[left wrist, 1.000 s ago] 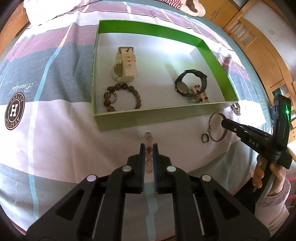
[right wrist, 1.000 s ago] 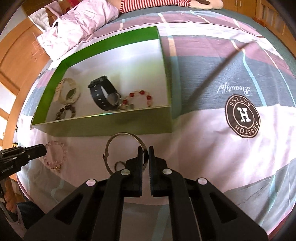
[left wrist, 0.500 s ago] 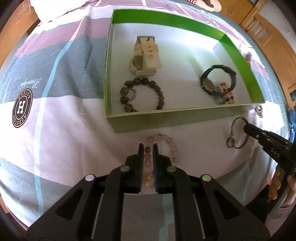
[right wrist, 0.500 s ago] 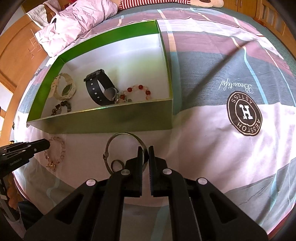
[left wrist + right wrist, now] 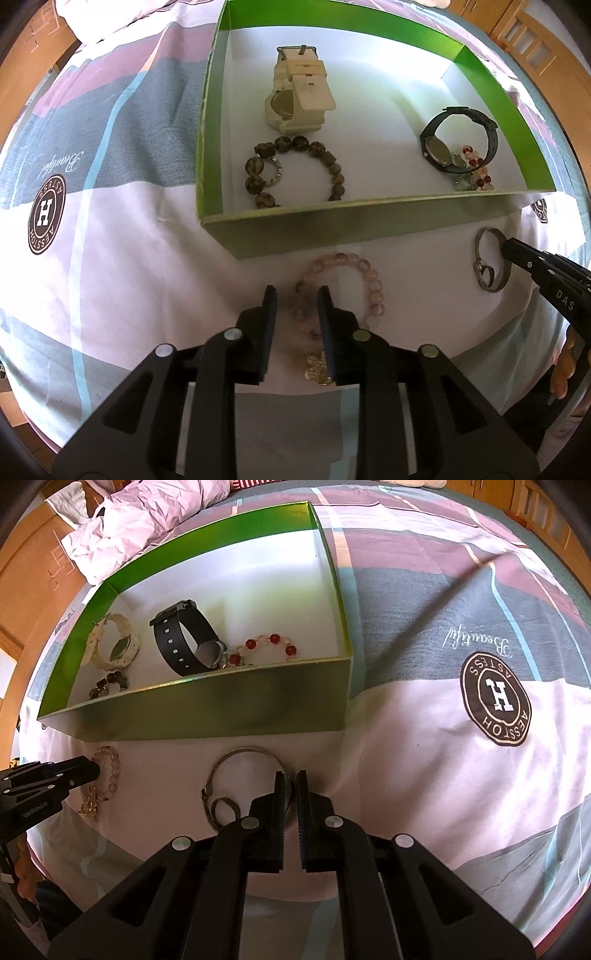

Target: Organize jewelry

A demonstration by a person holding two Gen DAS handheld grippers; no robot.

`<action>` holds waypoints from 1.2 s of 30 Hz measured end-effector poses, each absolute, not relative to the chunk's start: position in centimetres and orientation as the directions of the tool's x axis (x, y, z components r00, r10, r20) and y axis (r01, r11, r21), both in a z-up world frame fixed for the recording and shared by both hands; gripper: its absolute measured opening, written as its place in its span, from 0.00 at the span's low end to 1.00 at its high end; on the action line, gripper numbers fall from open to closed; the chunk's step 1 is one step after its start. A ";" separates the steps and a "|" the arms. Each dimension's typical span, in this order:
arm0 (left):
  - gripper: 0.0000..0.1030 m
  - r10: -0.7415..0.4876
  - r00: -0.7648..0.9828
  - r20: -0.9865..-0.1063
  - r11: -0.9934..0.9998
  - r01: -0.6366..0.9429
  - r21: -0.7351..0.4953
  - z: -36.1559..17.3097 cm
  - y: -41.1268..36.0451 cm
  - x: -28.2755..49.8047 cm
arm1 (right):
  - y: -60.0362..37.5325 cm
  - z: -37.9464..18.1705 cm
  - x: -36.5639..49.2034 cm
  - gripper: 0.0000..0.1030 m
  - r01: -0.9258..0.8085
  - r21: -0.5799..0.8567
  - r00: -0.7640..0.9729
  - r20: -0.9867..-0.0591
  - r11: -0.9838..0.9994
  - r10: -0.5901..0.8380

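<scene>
A green box (image 5: 332, 229) (image 5: 207, 705) lies on the bed. It holds a cream watch (image 5: 299, 99), a brown bead bracelet (image 5: 295, 173), a black watch (image 5: 458, 140) and a red bead bracelet (image 5: 269, 648). A pink bead bracelet (image 5: 354, 273) (image 5: 109, 775) lies on the sheet in front of the box. My left gripper (image 5: 295, 291) is open, its jaws straddling the bracelet's near left side. A silver bangle (image 5: 236, 779) (image 5: 487, 258) lies to the right. My right gripper (image 5: 290, 775) is nearly closed over the bangle's right rim; whether it grips it is unclear.
The bed sheet (image 5: 443, 775) has pink, grey and white stripes and a round brown logo (image 5: 495, 698). A crumpled pink pillow (image 5: 147, 517) lies behind the box. Wooden furniture (image 5: 535, 48) stands beyond the bed.
My left gripper has opened and moved closer over the pink bracelet. My right gripper has moved forward and down onto the bangle's rim.
</scene>
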State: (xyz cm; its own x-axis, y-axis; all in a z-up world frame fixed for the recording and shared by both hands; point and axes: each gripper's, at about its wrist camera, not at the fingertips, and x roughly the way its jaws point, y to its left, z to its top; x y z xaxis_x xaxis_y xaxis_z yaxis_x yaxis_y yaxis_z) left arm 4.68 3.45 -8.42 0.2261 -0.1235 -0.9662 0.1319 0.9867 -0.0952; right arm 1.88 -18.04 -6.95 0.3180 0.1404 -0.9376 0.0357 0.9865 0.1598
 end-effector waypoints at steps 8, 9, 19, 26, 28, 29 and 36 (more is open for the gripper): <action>0.16 -0.131 0.206 -0.970 0.987 0.115 -0.109 -9.0 3.7 5.0 | -17.7 -6.9 1.6 0.06 0.020 0.149 0.319 -0.938 0.989 0.135; 0.13 -0.134 0.204 -0.970 0.988 0.108 -0.113 -9.1 3.9 5.1 | -17.6 -6.8 1.6 0.06 0.016 0.148 0.322 -0.937 0.989 0.135; 0.08 -0.174 0.192 -0.966 0.984 0.060 -0.165 -9.3 5.7 5.7 | -18.5 -6.5 1.7 0.06 0.051 0.186 0.333 -0.929 0.981 0.159; 0.26 -0.159 0.194 -0.968 0.985 0.092 -0.144 -9.2 4.6 5.8 | -18.8 -6.9 1.7 0.10 0.073 0.205 0.322 -0.931 0.976 0.171; 0.26 -0.163 0.193 -0.967 0.985 0.090 -0.148 -9.2 4.5 5.9 | -18.9 -6.8 1.7 0.10 0.081 0.210 0.323 -0.930 0.974 0.174; 0.27 -0.166 0.194 -0.967 0.985 0.088 -0.151 -9.2 4.5 5.9 | -18.9 -6.8 1.7 0.10 0.084 0.210 0.324 -0.930 0.974 0.173; 0.33 -0.165 0.191 -0.968 0.985 0.088 -0.151 -9.2 4.6 5.8 | -19.1 -7.0 1.5 0.12 0.066 0.200 0.318 -0.933 0.978 0.169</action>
